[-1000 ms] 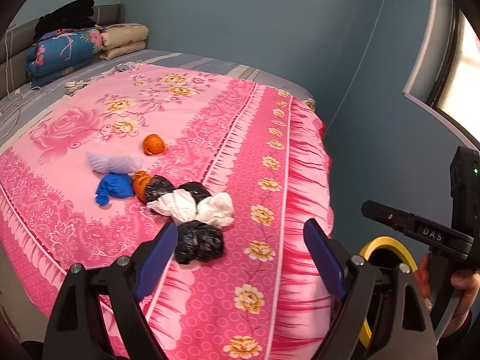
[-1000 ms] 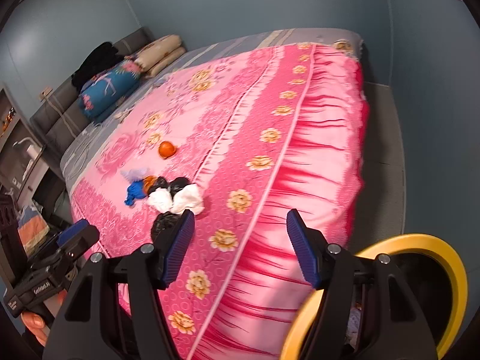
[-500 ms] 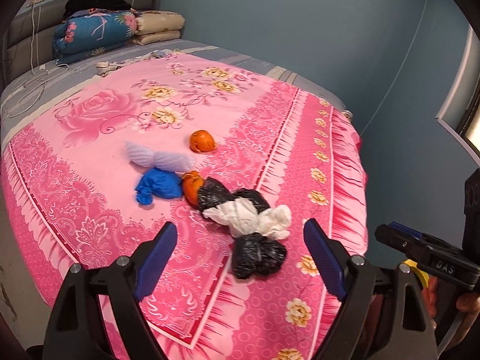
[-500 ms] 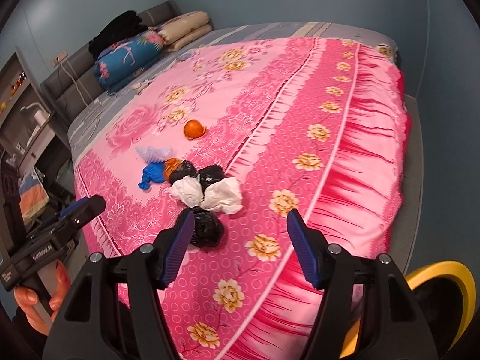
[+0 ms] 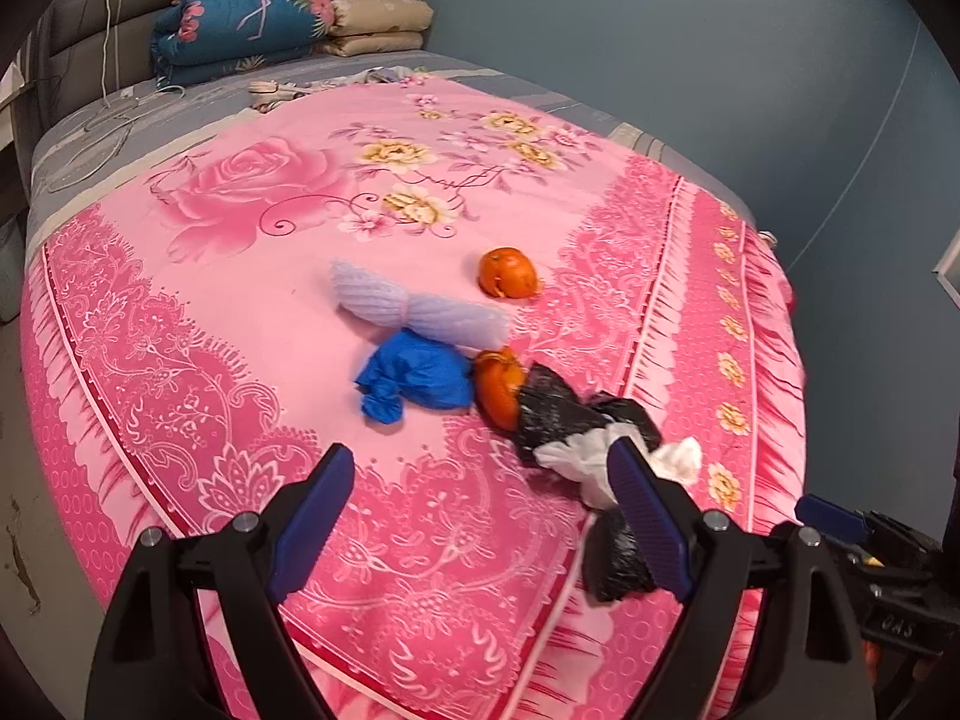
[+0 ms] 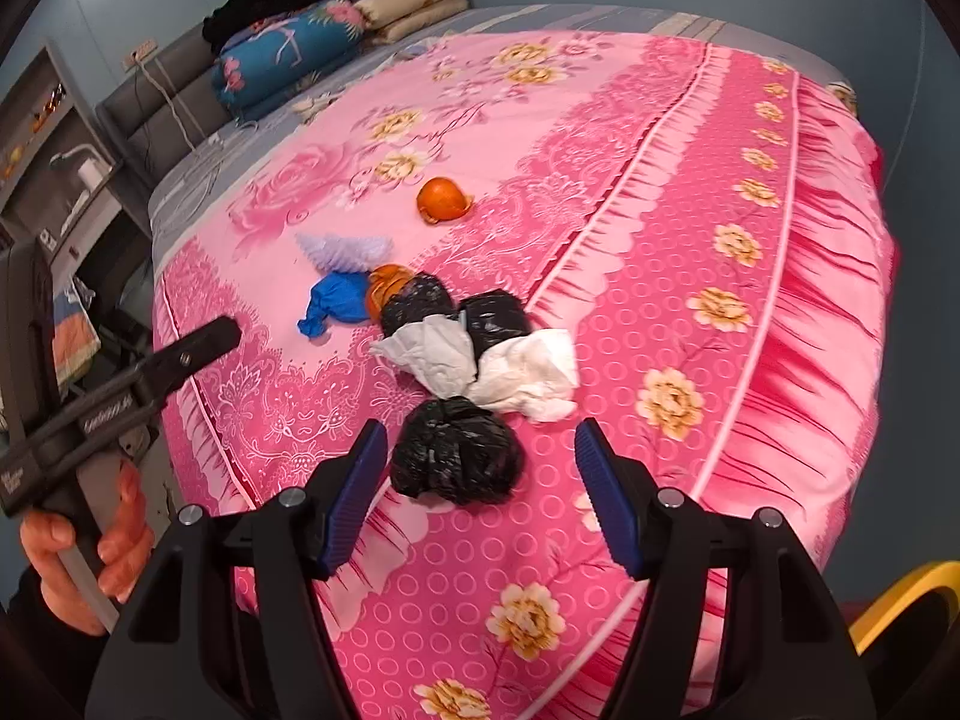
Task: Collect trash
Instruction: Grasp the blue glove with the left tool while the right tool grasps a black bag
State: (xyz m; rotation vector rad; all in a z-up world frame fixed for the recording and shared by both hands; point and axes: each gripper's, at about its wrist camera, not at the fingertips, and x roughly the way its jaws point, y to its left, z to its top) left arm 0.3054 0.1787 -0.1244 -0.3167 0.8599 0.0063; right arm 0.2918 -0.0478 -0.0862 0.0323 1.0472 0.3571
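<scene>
A crumpled black plastic bag (image 6: 456,450) lies nearest on the pink floral bedspread (image 6: 690,228), heading a trail of white tissues (image 6: 480,360), orange peels and a blue wad. The right gripper (image 6: 474,480), jaws apart and empty, tilts down over it, probably to grab it; the left gripper (image 5: 480,510) hangs wide, empty.

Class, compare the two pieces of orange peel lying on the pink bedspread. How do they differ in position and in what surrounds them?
The far orange peel lies alone on bare bedspread, touching nothing; the near orange peel is wedged in the trash cluster, against the blue wad and a black bag. The far one shows whole; the near one is partly hidden by that bag. Both are orange, curled, and not yet picked up.
</scene>
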